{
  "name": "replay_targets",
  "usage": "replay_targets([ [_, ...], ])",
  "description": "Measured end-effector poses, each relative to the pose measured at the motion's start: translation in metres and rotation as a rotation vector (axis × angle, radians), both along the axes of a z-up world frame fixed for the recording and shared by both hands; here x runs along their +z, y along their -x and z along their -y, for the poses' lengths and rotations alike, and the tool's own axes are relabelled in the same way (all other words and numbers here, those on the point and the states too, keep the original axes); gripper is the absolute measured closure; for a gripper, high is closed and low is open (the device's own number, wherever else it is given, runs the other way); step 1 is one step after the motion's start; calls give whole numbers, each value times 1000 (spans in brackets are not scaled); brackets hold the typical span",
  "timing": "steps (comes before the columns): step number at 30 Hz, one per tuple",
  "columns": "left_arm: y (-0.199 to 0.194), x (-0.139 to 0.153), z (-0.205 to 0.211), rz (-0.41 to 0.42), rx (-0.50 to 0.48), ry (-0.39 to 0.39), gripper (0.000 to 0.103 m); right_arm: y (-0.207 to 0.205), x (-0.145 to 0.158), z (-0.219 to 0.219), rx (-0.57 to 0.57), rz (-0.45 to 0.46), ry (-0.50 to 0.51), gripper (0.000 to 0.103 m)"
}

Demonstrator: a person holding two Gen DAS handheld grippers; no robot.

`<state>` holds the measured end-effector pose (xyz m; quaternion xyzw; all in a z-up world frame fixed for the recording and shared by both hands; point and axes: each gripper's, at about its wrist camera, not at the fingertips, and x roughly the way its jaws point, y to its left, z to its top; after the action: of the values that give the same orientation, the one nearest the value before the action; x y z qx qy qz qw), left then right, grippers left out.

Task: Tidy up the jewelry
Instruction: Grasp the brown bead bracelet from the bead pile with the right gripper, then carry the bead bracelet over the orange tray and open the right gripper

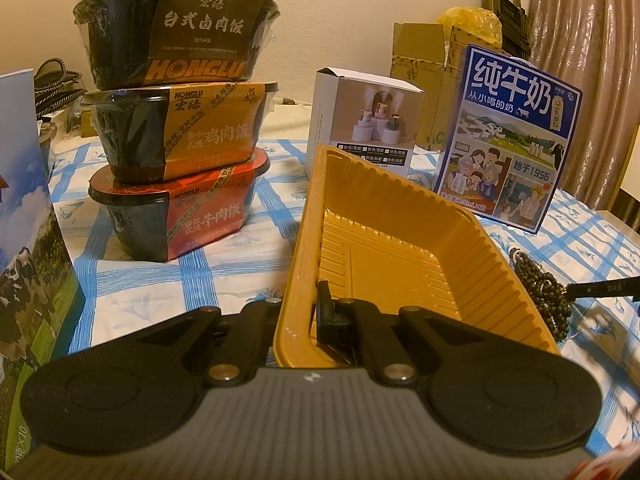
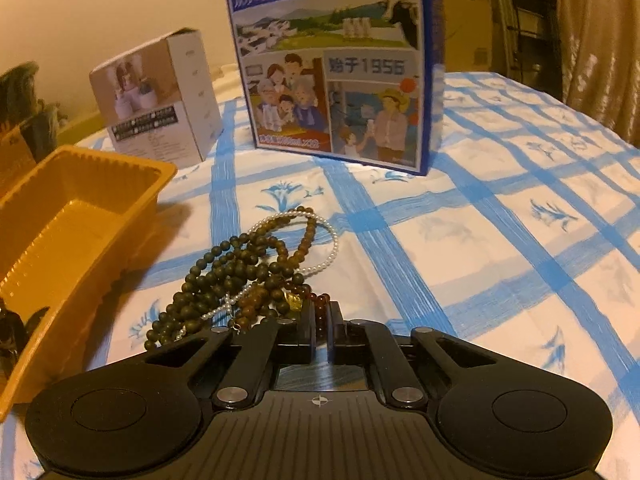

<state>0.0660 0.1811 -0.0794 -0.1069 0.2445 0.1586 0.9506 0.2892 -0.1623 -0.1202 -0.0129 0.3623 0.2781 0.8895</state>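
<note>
The right hand-held gripper, nearest the lens, has its jaws closed on a reddish-brown bead strand at the near edge of the jewelry pile on the counter. The yellow tray lies to its left, long axis running away from the camera, its near rim clamped by the left hand-held gripper.

Right gripper jaws pinch amber bead strand; bead pile beside yellow tray.

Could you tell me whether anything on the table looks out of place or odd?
The beads lie tangled in a heap on the cloth, outside the empty tray, whose near wall the left hand-held gripper clamps.
</note>
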Motion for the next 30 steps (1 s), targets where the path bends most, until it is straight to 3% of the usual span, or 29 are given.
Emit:
replay_targets([
  [8,0,-1,0,1,0,-4,99,14,42,25,-8,3,-166,98],
  [17,1,1,2,3,-2,-7,99,29,79,33,6,18,-236,98],
  [30,1,3,4,6,-4,-6,99,63,107,-23,212,-3,-305,98],
])
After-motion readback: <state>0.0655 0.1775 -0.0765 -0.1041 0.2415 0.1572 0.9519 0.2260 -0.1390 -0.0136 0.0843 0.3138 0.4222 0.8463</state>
